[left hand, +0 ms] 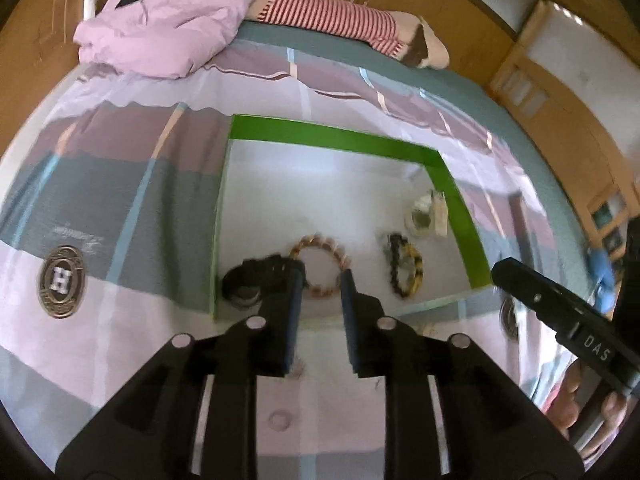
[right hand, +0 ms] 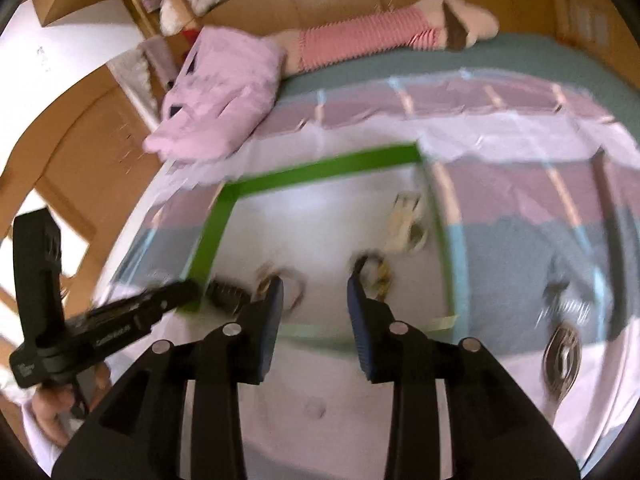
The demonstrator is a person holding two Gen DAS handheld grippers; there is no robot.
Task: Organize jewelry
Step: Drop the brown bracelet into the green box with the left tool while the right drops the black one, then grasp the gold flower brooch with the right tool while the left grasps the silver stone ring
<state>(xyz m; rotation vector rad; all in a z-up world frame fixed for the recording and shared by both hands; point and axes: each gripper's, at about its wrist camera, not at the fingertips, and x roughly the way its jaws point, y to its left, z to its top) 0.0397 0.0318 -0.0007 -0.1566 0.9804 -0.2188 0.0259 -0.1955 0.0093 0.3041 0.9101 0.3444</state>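
A shallow green-walled tray with a white floor lies on a bed covered by a striped sheet in pink, mauve and grey-blue. Four pieces of jewelry rest on the tray floor, all toward its near edge. From the tray's left wall to its right: a dark bracelet in the near left corner, a bracelet of amber beads lying as an open ring, a black-and-yellow beaded bracelet, and a pale cream piece just beside the right wall, a little farther back.

The left hand-held gripper hangs above the tray's near edge with its two fingers parted and nothing between them. In its own view the amber ring lies directly past the fingertips, in the gap between them, and the dark bracelet sits just off the left finger. Whether the tips touch the beads cannot be told.

The right hand-held gripper is likewise spread wide and empty, above the same near edge. Motion blur softens this view; the black-and-yellow bracelet shows by its right fingertip and the amber one by its left.

At the bed's far edge lie a crumpled pink garment and a long red-striped cushion.
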